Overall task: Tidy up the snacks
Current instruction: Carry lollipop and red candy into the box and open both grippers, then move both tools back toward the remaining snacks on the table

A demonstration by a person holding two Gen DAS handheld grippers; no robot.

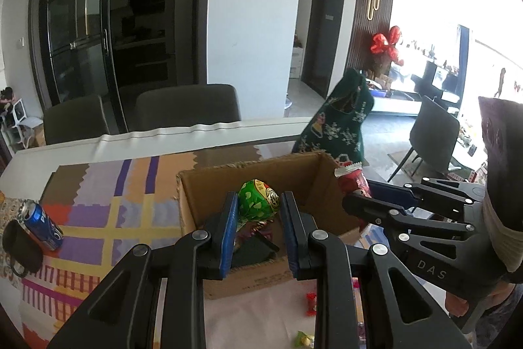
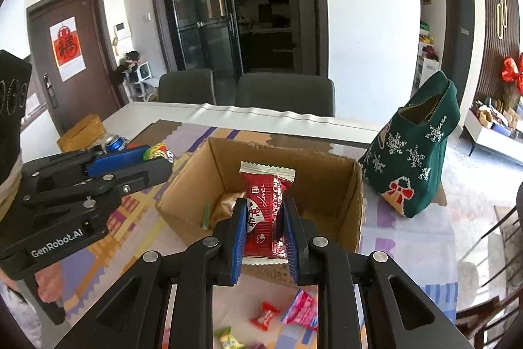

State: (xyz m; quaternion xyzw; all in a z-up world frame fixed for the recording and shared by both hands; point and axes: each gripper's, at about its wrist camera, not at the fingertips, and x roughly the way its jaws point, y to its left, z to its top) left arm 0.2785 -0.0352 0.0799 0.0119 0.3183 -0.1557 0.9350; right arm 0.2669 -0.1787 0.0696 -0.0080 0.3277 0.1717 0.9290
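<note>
My left gripper [image 1: 259, 211] is shut on a green wrapped snack [image 1: 258, 198] and holds it over the open cardboard box [image 1: 209, 185]. My right gripper [image 2: 264, 218] is shut on a red snack packet [image 2: 266, 205] above the same box [image 2: 356, 185]. The box holds a tan packet [image 2: 228, 205] and a green stick [image 2: 206, 215]. The right gripper [image 1: 359, 201] shows in the left wrist view at the box's right side with the red packet [image 1: 354, 182]. The left gripper [image 2: 157, 159] shows in the right wrist view, left of the box, with the green snack [image 2: 160, 151].
Loose candies [image 2: 266, 316] and a pink packet [image 2: 302, 309] lie on the table in front of the box. A blue Pepsi can [image 1: 41, 224] lies at the left. A green Christmas stocking bag [image 2: 418, 152] stands right of the box. Two chairs [image 2: 284, 97] stand behind the table.
</note>
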